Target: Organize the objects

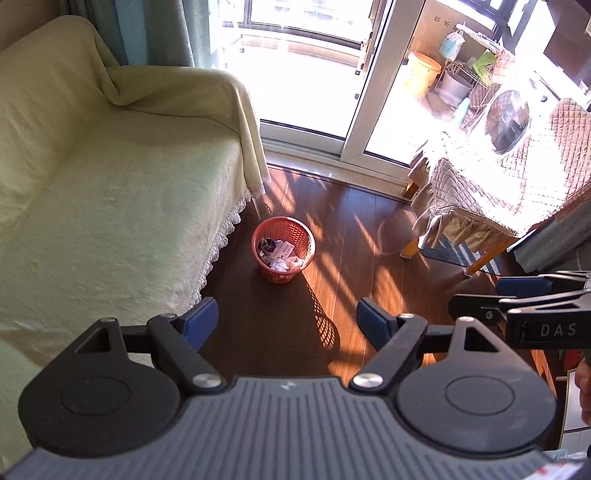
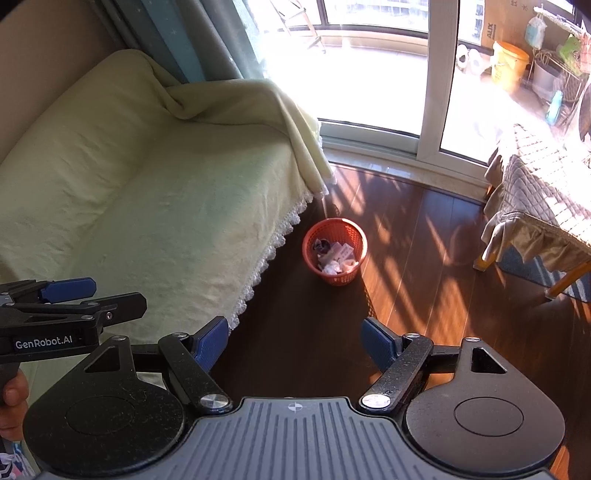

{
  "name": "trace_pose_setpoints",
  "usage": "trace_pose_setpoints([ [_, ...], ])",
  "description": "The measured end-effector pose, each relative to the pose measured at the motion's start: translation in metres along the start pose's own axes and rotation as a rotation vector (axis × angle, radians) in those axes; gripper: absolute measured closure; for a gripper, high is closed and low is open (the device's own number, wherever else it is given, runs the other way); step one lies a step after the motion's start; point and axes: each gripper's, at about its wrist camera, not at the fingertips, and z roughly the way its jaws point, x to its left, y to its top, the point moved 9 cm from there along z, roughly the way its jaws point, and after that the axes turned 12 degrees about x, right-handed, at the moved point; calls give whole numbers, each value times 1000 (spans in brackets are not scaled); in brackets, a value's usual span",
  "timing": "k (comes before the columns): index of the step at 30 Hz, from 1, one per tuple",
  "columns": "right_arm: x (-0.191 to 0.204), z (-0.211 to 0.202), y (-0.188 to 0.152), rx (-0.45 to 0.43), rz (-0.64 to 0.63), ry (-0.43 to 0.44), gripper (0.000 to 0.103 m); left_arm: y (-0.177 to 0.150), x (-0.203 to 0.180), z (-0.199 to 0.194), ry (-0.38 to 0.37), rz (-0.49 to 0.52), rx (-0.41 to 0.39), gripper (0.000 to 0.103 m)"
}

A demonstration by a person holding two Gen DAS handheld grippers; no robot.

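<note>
Both grippers hang over a dark wooden floor (image 1: 351, 229) striped with sunlight. The left gripper (image 1: 286, 325) and the right gripper (image 2: 293, 341) have their fingers spread wide with nothing between them. A red basket (image 1: 283, 249) holding scraps of rubbish stands on the floor just right of a sofa (image 1: 110, 203) draped in pale green cloth. Far off, a sliding glass door (image 1: 369, 92) opens onto a bright balcony; a quilt-covered table (image 1: 498, 184) stands at the right.

A pale yellow-green cover (image 1: 110, 206) with a white lace edge is seen on the sofa. The basket (image 1: 283, 249) is coloured orange-red in an open mesh. The floor (image 1: 332, 229) is shown as dark brown wood, striped by sunlight. A beige quilted diamond pattern is borne by the cloth (image 1: 491, 181). The curtain (image 1: 159, 33) is coloured blue-green, the bucket (image 1: 421, 74) yellow.
</note>
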Motion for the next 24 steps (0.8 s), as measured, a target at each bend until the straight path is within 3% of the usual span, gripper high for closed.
trace_pose_setpoints([
  [24,-14,-14,-13,-8,-43,31,27,-19,-22,-9,27,-14,-19,24],
])
